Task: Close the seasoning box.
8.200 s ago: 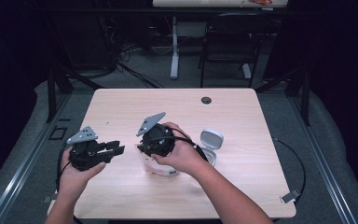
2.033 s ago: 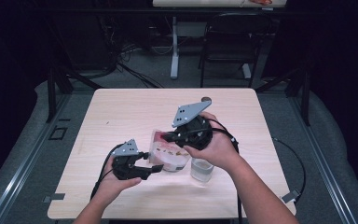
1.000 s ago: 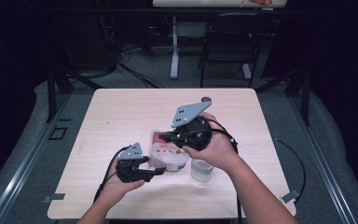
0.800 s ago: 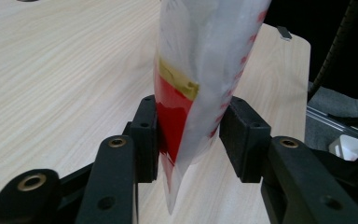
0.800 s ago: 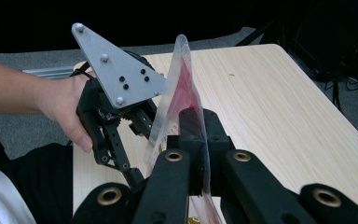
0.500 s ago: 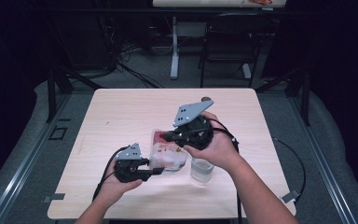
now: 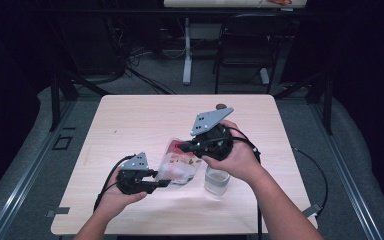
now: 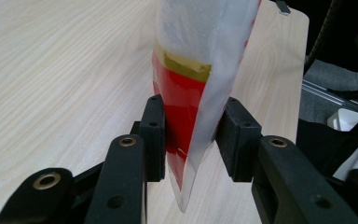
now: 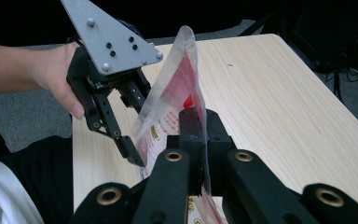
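1. clear plastic pouch (image 7: 180,165), red and gold print, held up over the table (image 7: 130,125).
2. pinched at its upper edge by the clamped right gripper (image 7: 190,146).
3. lower end between the left gripper (image 8: 193,140) pads, jaws just closing, both pads touching.
4. glass jar (image 7: 216,180) just beside.

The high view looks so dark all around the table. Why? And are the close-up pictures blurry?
In the high view the light falls on the table, so the floor and chairs behind sink into shadow. In the left gripper view the pouch looks soft and washed out near the top. In the right gripper view the pads look fairly sharp.
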A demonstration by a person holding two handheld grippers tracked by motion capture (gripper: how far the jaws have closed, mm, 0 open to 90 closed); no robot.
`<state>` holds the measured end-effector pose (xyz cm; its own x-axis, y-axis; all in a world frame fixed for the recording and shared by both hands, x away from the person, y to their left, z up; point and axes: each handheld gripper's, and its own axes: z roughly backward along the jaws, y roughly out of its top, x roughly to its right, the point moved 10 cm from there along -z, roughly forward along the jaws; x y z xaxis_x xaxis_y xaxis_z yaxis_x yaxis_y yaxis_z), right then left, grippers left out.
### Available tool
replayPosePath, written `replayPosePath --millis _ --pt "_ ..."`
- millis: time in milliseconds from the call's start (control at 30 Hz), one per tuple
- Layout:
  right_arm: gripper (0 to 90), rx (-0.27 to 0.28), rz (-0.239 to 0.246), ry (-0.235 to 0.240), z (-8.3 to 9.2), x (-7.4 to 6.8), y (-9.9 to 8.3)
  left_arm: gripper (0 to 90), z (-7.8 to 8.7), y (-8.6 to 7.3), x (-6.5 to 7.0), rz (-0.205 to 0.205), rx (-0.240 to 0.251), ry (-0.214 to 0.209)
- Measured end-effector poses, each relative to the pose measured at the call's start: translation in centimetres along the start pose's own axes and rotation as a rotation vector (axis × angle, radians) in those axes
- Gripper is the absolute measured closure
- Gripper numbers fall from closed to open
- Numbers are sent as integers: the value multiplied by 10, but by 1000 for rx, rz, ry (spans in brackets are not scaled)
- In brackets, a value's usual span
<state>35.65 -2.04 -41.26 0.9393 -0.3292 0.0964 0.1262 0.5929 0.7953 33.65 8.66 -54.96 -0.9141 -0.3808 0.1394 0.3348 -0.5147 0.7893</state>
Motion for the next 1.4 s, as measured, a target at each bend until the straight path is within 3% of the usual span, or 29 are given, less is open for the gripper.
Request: replayPosePath --millis 333,800,1400 --pt "891 1 -18 2 1 4 -5 667 9 -2 -3 0 -19 -3" --pt "872 -18 -58 10 -5 7 -25 670 5 -14 -7 -7 -59 -16" --pt "875 -4 -87 8 -9 5 -42 679 21 -21 -10 -9 -86 -19"
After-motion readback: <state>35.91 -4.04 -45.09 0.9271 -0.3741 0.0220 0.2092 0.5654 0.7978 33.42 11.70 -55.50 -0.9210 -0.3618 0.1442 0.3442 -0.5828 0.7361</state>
